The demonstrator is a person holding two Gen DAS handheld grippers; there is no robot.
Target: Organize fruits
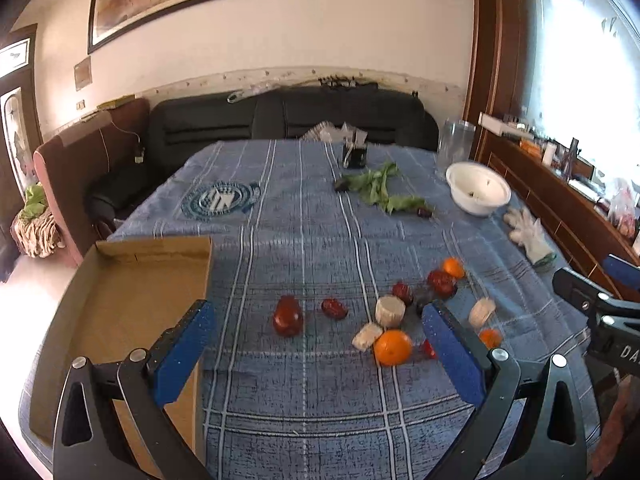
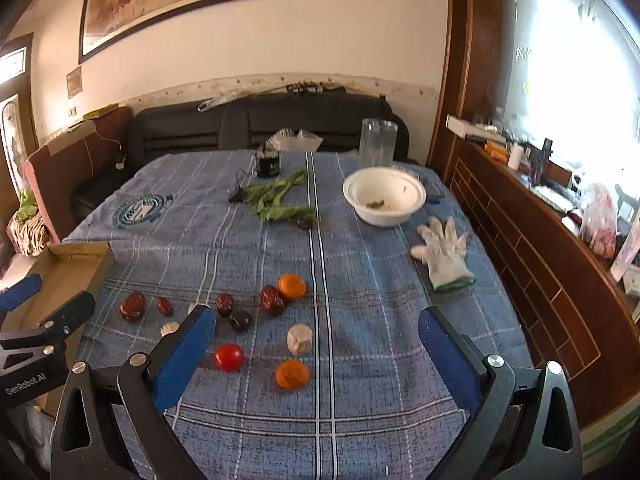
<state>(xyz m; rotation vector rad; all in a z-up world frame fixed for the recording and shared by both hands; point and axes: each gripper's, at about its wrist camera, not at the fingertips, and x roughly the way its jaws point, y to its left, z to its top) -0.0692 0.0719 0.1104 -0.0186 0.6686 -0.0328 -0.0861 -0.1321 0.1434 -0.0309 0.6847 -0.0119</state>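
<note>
left gripper (image 1: 320, 332): jaws wide apart, empty
right gripper (image 2: 316, 334): jaws wide apart, empty
fruits (image 2: 224, 308): scattered on tabletop (image 2: 360, 280)
cardboard box (image 1: 132, 288): left edge

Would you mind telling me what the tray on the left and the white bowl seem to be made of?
The tray looks like plain brown cardboard: matte, with folded flaps. The white bowl seems to be smooth plastic or foam, though glazed ceramic is possible.
</note>
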